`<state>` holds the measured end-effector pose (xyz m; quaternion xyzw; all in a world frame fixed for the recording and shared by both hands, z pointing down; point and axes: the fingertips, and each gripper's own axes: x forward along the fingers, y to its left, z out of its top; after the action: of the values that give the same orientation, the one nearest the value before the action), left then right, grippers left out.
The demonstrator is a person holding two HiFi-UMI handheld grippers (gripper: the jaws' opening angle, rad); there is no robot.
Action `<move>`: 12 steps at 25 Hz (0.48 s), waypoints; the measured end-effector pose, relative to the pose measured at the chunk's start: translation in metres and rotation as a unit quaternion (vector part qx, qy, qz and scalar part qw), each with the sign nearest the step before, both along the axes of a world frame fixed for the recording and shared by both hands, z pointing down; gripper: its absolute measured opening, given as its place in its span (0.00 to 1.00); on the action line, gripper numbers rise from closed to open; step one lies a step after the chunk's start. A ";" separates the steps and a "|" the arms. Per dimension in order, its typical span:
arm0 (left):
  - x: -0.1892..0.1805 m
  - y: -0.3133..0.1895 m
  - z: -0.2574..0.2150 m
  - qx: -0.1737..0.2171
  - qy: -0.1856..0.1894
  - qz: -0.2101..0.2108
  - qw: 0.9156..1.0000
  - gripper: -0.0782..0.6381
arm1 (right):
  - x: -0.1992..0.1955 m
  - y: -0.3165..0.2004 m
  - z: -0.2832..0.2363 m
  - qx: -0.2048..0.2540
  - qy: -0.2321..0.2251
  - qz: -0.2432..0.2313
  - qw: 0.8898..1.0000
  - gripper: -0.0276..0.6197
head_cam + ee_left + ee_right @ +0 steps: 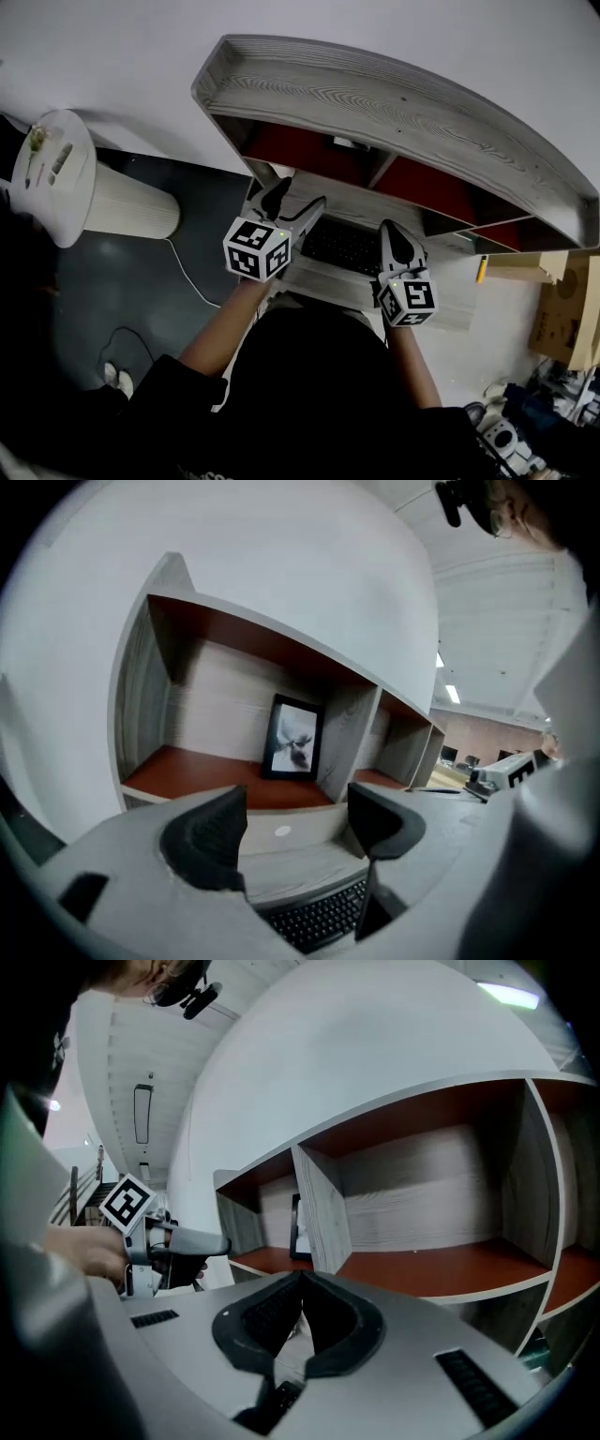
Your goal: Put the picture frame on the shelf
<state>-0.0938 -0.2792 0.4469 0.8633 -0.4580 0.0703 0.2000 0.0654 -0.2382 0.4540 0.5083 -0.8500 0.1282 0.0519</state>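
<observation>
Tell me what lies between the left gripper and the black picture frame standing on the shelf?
In the left gripper view, a black keyboard and a strip of pale grey wood-grain surface lie before the black picture frame.

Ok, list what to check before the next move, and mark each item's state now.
1. Picture frame on the shelf: ok, it stands in the leftmost compartment.
2. Frame upright: ok.
3. Frame touching the divider beside it: cannot tell.
4. Left gripper free: ok, jaws apart, nothing between them.
5. Right gripper free: ok, jaws together on nothing.
</observation>
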 end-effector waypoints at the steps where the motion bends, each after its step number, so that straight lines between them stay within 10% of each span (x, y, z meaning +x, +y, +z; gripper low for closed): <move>1: 0.001 0.009 0.002 -0.002 0.000 0.002 1.000 0.58 | -0.002 0.000 -0.002 0.003 -0.003 -0.006 1.000 0.06; 6: 0.000 0.047 0.015 0.009 0.002 -0.026 1.000 0.55 | -0.003 0.006 -0.009 0.017 -0.006 -0.015 1.000 0.06; 12: 0.002 0.068 0.014 0.037 0.020 -0.048 0.998 0.27 | 0.006 0.016 0.000 0.008 0.011 -0.009 1.000 0.06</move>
<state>-0.0915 -0.2114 0.4612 0.8482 -0.4975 0.0266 0.1800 0.0717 -0.2223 0.4542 0.5022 -0.8550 0.1158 0.0584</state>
